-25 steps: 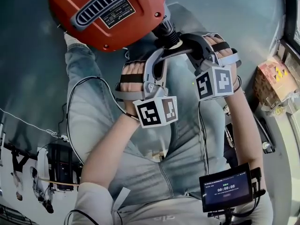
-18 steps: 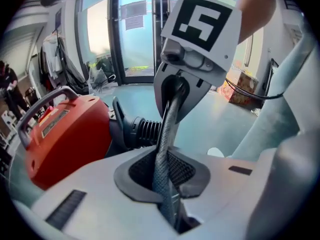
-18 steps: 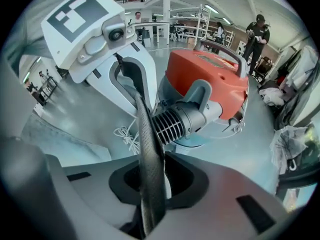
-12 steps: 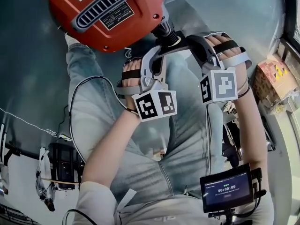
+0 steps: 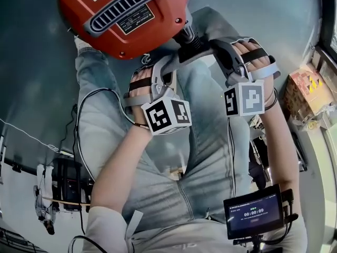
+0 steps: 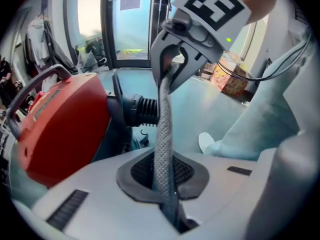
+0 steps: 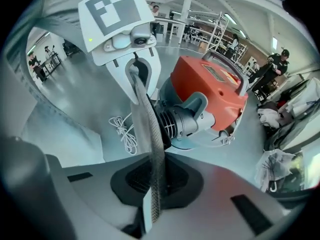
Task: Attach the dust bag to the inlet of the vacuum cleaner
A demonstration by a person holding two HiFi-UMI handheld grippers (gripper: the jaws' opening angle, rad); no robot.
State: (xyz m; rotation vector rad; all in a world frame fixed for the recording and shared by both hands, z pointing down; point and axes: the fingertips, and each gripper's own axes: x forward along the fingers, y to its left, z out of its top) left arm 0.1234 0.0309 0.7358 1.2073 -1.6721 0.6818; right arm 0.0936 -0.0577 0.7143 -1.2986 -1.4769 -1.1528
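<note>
A red vacuum cleaner (image 5: 124, 15) stands on the grey floor in front of the seated person's knees, its black ribbed inlet (image 5: 188, 38) pointing toward the grippers. The dust bag's grey woven band (image 6: 164, 134) stretches taut between the two grippers, just in front of the inlet (image 6: 142, 109). My left gripper (image 5: 172, 65) is shut on one end of the band, its pads pinching it (image 6: 167, 204). My right gripper (image 5: 204, 49) is shut on the other end (image 7: 150, 211), close beside the inlet (image 7: 180, 121). The rest of the bag is hard to tell from the person's clothing.
A small monitor (image 5: 254, 211) hangs at the person's right. A cardboard package (image 5: 308, 91) and bagged clutter lie at the right edge. Cables (image 5: 31, 136) and black equipment (image 5: 63, 186) sit at the left. A coiled white cord (image 7: 122, 131) lies beside the vacuum. People stand far off (image 7: 277, 64).
My left gripper has moved up and left toward the vacuum and rolled a little. The right gripper has rolled slightly but stayed in place. The band stays gripped at both ends.
</note>
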